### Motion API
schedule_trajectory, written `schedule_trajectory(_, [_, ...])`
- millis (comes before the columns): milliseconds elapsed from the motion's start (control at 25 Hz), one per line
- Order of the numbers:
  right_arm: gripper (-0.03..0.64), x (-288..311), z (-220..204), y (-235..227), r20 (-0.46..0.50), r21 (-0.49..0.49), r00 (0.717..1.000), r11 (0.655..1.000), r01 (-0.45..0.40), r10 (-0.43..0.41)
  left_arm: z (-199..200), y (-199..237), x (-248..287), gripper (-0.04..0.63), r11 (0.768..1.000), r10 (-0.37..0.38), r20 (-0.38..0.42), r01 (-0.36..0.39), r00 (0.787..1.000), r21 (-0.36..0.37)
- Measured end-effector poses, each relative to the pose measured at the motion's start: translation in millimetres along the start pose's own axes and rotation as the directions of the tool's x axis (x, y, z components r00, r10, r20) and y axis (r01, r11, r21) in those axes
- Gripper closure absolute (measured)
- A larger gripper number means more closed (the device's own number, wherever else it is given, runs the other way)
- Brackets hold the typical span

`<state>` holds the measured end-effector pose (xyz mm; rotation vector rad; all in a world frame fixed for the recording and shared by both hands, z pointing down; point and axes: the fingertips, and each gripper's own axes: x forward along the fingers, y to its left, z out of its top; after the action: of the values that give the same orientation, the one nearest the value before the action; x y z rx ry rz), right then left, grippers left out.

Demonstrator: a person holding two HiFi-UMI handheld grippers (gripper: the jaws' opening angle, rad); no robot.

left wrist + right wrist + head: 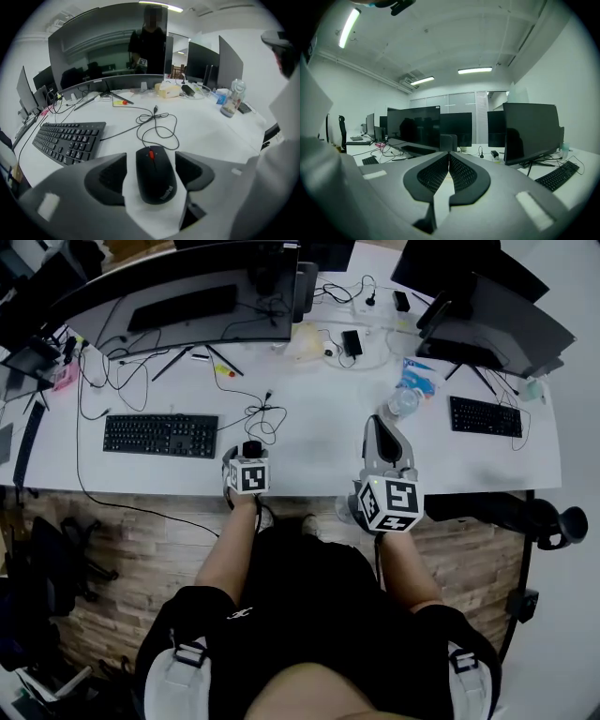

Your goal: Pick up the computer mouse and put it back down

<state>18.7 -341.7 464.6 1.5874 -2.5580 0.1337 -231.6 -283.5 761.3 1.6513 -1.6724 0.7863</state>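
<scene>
A black computer mouse [156, 174] with a red scroll wheel lies on the white desk [206, 126], near its front edge. My left gripper [151, 159] points down over it, open, one jaw on each side of the mouse with a gap to each pad. In the head view the mouse [251, 448] shows just past the left gripper [247, 463] and its marker cube. The right gripper [378, 421] hovers over the desk to the right; in the right gripper view the right gripper [449, 157] is shut with nothing between its pads.
The mouse cable [157, 124] coils behind the mouse. A black keyboard [160, 435] lies to the left, a curved monitor [178, 296] behind it. A plastic bottle [403, 401] stands by the right gripper. A second keyboard [486, 416] and more monitors are at the right.
</scene>
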Motion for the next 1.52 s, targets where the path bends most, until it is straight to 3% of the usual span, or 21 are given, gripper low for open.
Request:
schedule_trajectory(360, [0.618, -4, 0, -16, -0.009, 0.040, 0.998, 0.998, 0.056, -0.055, -6, 2, 13, 0.264, 0.999, -0.035, -0.048, 0.033, 0.998, -0.039])
schedule_trajectory(640, [0.618, -4, -3, -20, -0.010, 0.086, 0.997, 0.994, 0.072, -0.071, 35, 10, -21, 0.264, 0.999, -0.029, 0.077, 0.032, 0.997, -0.032])
schedule_trajectory(800, [0.618, 0, 0, -15, 0.008, 0.095, 0.998, 0.994, 0.061, -0.062, 77, 13, -51, 0.264, 0.998, -0.057, 0.198, 0.061, 0.979, -0.015])
schedule_trajectory(1040, [0.618, 5, 7, -4, 0.041, 0.102, 0.998, 0.994, 0.037, -0.042, 140, 5, -117, 0.265, 0.996, -0.091, 0.391, 0.084, 0.916, 0.035])
schedule_trajectory(1160, [0.618, 7, 12, 1, 0.059, 0.101, 0.998, 0.994, 0.029, -0.036, 166, 0, -152, 0.265, 0.994, -0.107, 0.494, 0.087, 0.863, 0.063])
schedule_trajectory(1360, [0.618, 12, 20, 10, 0.083, 0.097, 0.996, 0.995, 0.012, -0.020, 199, -8, -206, 0.265, 0.993, -0.118, 0.650, 0.073, 0.751, 0.096])
schedule_trajectory(1440, [0.618, 13, 22, 12, 0.089, 0.095, 0.996, 0.995, 0.008, -0.016, 206, -11, -223, 0.265, 0.991, -0.129, 0.683, 0.080, 0.719, 0.103])
schedule_trajectory(1520, [0.618, 13, 23, 15, 0.094, 0.095, 0.996, 0.995, 0.005, -0.014, 209, -13, -234, 0.264, 0.990, -0.141, 0.701, 0.087, 0.699, 0.113])
